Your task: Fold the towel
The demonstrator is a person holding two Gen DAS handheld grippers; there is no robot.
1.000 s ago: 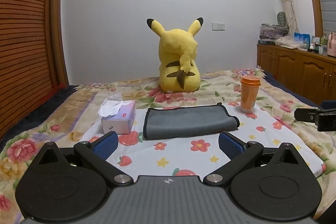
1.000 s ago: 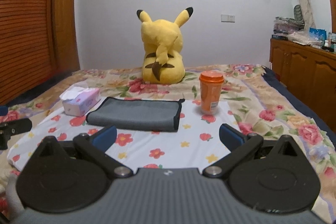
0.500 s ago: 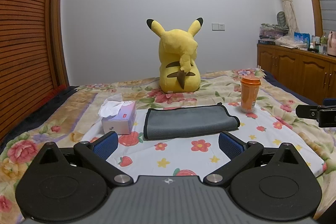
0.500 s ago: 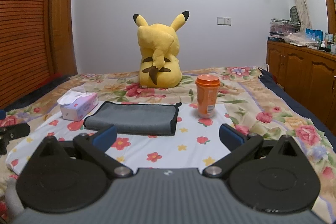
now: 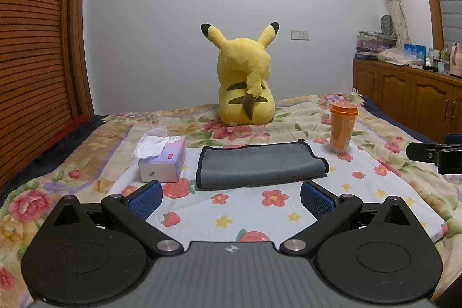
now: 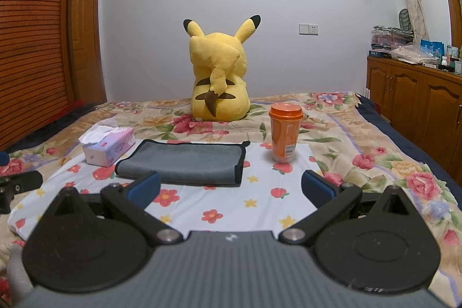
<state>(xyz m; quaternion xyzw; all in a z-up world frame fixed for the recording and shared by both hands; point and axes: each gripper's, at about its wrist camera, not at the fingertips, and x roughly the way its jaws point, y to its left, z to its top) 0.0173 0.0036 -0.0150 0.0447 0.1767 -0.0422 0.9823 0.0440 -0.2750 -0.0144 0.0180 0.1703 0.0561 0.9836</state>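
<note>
Here, soft grey towel (image 5: pixel 260 165) folded flat, black-edged rectangle; left claw (image 5: pixel 231 197) and right claw (image 6: pixel 231 188) both wide, empty.

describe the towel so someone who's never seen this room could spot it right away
Start at the big yellow plush sitting on the flowered bed. In front of it, on the white strawberry-print sheet, the towel lies flat between a tissue box and an orange cup. It is the only grey thing there, a folded rectangle with black edging.
</note>
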